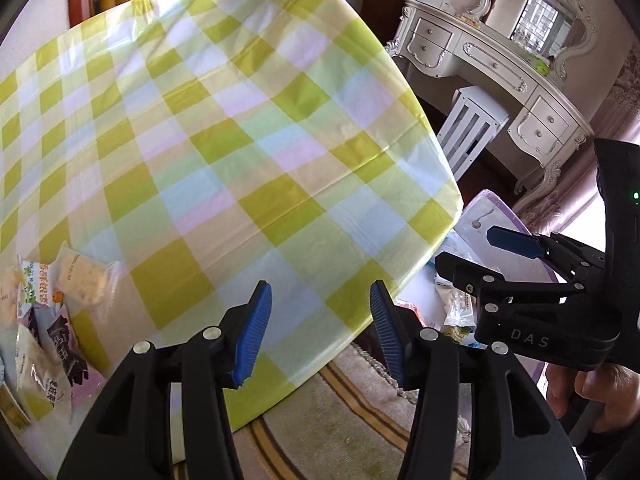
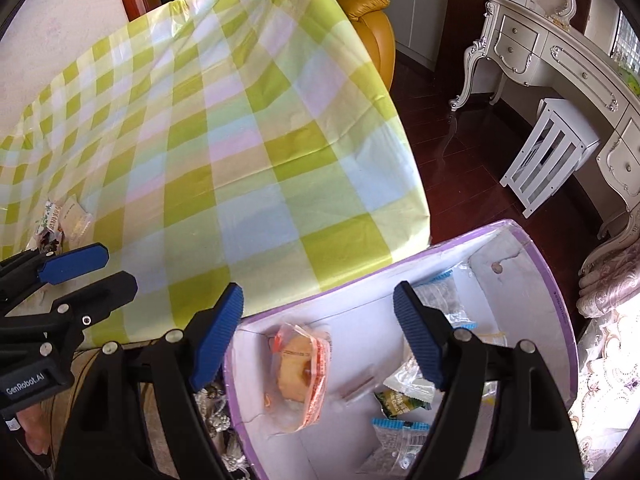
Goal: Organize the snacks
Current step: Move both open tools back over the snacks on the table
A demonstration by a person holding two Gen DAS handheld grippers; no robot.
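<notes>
Both grippers are empty with jaws apart: the left gripper (image 1: 320, 332) over the table (image 1: 224, 128) edge, the right gripper (image 2: 318, 336) above the purple-rimmed box (image 2: 560, 320) beside it. Several crinkly plastic snack packets (image 2: 298, 376) already lie in the white box; a few more packets (image 1: 52, 320) sit at the checked tablecloth's left edge. Likely next: reach back there, pinching a slippery flat wrapper

Ornate white dressing table (image 2: 560, 52), mirror (image 1: 532, 12), yellow armchair (image 2: 368, 20), dark wood floor (image 2: 460, 152)
</notes>
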